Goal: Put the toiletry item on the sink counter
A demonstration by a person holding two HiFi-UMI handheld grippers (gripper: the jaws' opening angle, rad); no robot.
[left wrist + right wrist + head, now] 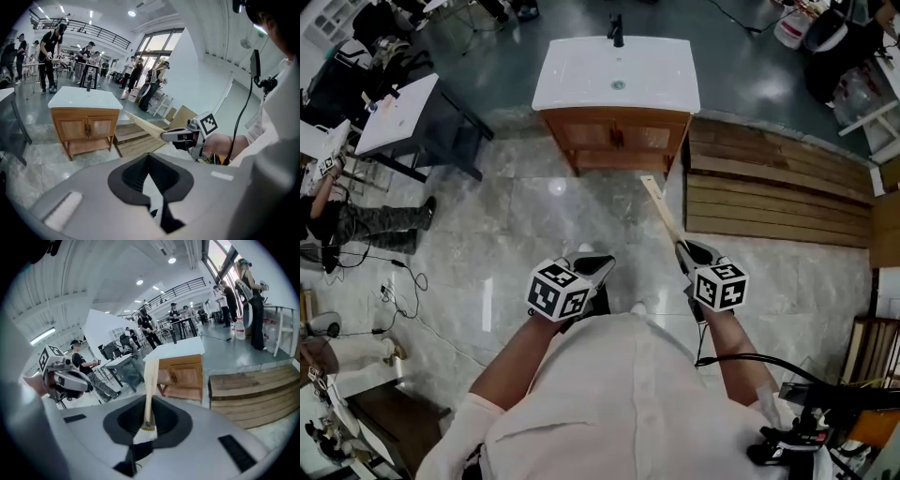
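A long wooden toiletry stick (661, 204) is gripped at its lower end by the right gripper's (683, 247) fingers, well apart from the white-topped sink bench (581, 80) ahead. The left gripper's (598, 266) fingers are held together, empty. Beside the bench, wooden planks (778, 192) are laid.

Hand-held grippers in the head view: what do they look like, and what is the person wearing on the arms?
The left hand-held gripper and right hand-held gripper have light grey bodies with black jaw pads. Each carries a white cube printed with black square markers. The person wears a white short-sleeved shirt. A black cable runs back from the right one.
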